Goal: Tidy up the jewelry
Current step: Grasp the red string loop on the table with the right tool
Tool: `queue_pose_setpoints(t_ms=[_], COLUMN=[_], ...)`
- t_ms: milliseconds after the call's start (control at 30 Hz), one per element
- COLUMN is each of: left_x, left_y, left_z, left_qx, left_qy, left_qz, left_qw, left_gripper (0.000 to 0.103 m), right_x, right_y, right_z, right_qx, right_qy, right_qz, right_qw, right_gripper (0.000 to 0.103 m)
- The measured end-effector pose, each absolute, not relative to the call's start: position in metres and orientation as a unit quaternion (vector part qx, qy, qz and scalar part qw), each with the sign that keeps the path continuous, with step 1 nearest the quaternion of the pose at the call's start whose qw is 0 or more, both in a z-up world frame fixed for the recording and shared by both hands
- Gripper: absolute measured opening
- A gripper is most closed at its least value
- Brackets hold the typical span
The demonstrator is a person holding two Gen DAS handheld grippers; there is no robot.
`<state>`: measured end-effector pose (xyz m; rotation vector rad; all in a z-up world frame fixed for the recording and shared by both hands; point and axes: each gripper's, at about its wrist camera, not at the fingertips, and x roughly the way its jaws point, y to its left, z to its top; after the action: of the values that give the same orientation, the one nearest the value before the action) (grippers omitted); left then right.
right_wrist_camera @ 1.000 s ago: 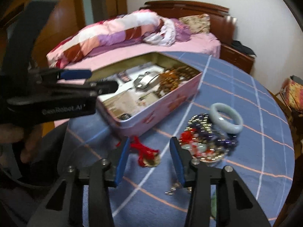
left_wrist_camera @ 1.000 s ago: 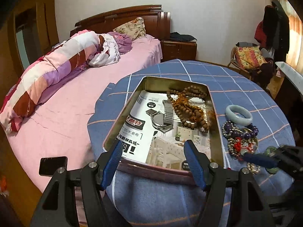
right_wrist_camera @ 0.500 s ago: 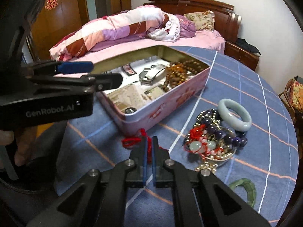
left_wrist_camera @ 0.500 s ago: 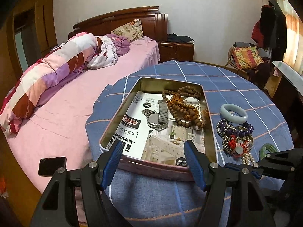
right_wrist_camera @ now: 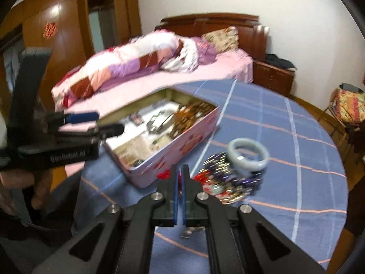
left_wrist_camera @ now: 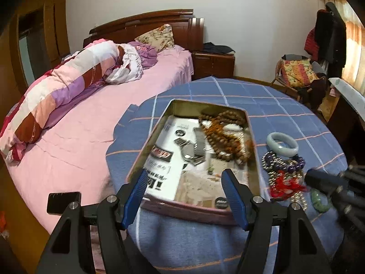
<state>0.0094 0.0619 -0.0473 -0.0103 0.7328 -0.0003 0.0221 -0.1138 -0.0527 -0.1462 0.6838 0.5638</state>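
Note:
An open pink tin box [left_wrist_camera: 200,212] [right_wrist_camera: 182,150] sits on the blue checked tablecloth; inside lie brown wooden beads [left_wrist_camera: 225,134], a metal watch [left_wrist_camera: 191,153] and printed paper. My left gripper [left_wrist_camera: 184,196] is open and empty, just above the tin's near rim. My right gripper [right_wrist_camera: 180,178] is shut on a red-corded charm [right_wrist_camera: 164,175], lifted beside the tin; the charm also shows in the left wrist view [left_wrist_camera: 285,185]. Right of the tin lie a pale jade bangle [left_wrist_camera: 282,143] [right_wrist_camera: 248,155], purple beads [left_wrist_camera: 282,162] [right_wrist_camera: 232,175] and a green bangle [left_wrist_camera: 320,202].
The round table [left_wrist_camera: 285,105] stands against a pink bed [left_wrist_camera: 79,132] with a rolled quilt. A black phone [left_wrist_camera: 63,202] lies on the bed edge. A chair with a cushion [left_wrist_camera: 296,70] stands at the far right. A small metal piece [right_wrist_camera: 190,231] lies under my right gripper.
My right gripper closed on the red-corded charm and has lifted it off the cloth toward the tin. My left gripper stayed open at the tin's near rim.

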Motion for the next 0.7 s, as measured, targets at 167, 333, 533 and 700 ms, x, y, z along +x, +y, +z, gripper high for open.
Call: queue_pose_setpoints(t_ms=[167, 333, 533, 700], left_x=[0.006, 0.011, 0.013, 0.004], left_y=[0.035, 0.017, 0.035, 0.052], left_z=[-0.043, -0.049, -0.047, -0.048], left_qx=[0.018, 0.031, 0.024, 0.015], left_qy=[0.347, 0.358, 0.361, 0.363], left_qz=[-0.033, -0.051, -0.022, -0.007], left_qw=[0.937, 0.932, 0.932, 0.932], left_gripper=[0.067, 0.067, 0.067, 0.067], right_x=[0.019, 0.023, 0.024, 0.027], right_y=[-0.146, -0.159, -0.121, -0.104], right_z=[-0.023, -0.018, -0.051, -0.084], right_qx=[-0.036, -0.029, -0.061, -0.085], right_qy=[0.3, 0.303, 0.345, 0.39], right_qz=[0.246, 0.243, 0.302, 0.316], right_qw=[0.921, 0.921, 0.887, 0.861], right_gripper=[0.003, 0.004, 0.049, 0.047])
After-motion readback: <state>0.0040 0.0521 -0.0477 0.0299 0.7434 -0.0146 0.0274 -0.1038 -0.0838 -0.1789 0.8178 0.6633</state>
